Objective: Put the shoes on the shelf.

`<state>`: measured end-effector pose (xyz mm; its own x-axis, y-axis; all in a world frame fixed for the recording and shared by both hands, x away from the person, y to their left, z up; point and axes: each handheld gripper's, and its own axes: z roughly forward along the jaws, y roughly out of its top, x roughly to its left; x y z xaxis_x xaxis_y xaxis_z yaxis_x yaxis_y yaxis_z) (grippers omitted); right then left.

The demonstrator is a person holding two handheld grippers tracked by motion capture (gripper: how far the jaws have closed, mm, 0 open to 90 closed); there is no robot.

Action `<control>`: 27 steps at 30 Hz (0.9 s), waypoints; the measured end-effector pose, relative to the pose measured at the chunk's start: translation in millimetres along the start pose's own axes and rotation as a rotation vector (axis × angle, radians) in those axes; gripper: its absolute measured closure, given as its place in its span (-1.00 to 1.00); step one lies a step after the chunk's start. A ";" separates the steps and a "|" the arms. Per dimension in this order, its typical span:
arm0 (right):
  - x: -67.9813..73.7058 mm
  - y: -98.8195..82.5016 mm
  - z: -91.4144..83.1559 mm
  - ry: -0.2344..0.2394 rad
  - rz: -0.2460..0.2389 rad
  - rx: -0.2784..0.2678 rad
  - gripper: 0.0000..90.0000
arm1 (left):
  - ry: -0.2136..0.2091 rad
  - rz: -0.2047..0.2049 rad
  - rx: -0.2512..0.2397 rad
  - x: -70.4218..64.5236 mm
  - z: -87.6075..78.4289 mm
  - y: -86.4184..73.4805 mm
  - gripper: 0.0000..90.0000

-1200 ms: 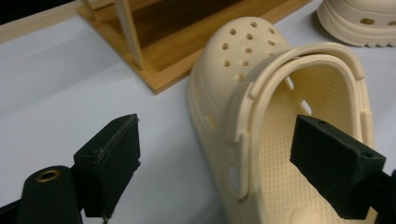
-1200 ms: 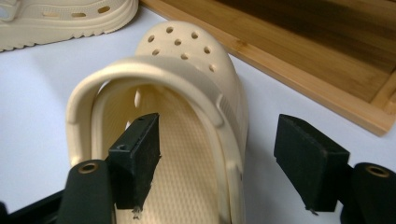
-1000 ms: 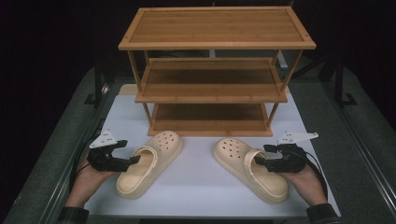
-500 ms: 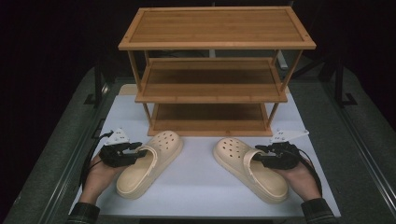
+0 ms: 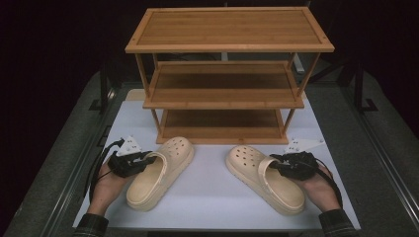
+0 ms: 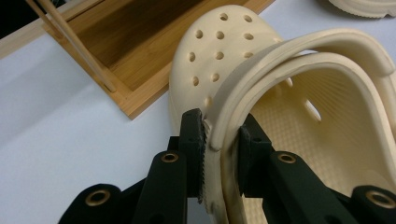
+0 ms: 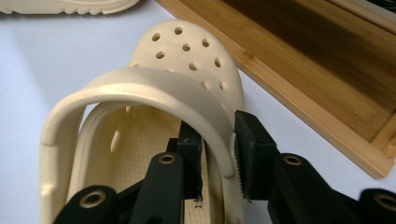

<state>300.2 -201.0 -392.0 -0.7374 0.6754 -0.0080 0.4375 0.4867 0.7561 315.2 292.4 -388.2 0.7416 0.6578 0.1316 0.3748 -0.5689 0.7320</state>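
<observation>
Two cream foam clogs lie on the white table in front of a bamboo shoe rack (image 5: 227, 101), toes pointing at it. My left gripper (image 5: 146, 159) is shut on the left clog (image 5: 160, 173). Its jaws pinch the outer side wall where the heel strap (image 6: 280, 60) pivots, seen close up in the left gripper view with the left gripper (image 6: 219, 137) around the rim. My right gripper (image 5: 274, 161) is shut on the right clog (image 5: 262, 177) in the same way. In the right gripper view the right gripper (image 7: 217, 142) straddles the side wall and strap (image 7: 140, 86).
The rack has three shelves, all bare; its bottom shelf (image 5: 222, 126) stands just beyond the clogs' toes. The white tabletop (image 5: 212, 177) is bordered by dark grey floor and black rails on both sides. A hand holds each gripper from the near edge.
Both grippers have moved inward from beside the clogs onto their outer rims and closed on them. The clogs have stayed on the table.
</observation>
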 end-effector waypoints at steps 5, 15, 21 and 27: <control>-5.3 -1.8 -6.6 0.006 0.019 -0.016 0.72 | -0.014 -0.007 -0.020 -3.2 -0.9 4.5 0.68; -11.1 3.3 -15.6 -0.026 0.029 -0.052 0.72 | -0.021 -0.016 -0.058 -8.5 -0.5 22.0 0.68; -20.2 12.5 -14.6 -0.053 0.029 -0.066 0.72 | -0.012 -0.021 -0.068 -9.6 10.4 37.5 0.68; -34.1 25.3 -5.9 -0.089 0.052 -0.076 0.72 | -0.006 -0.009 -0.069 -7.1 29.4 56.0 0.68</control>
<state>333.3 -215.0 -368.7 -0.6646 0.7468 -0.0231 0.4310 0.4084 0.8046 347.3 241.3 -367.9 0.7416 0.6599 0.1208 0.3423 -0.5270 0.7779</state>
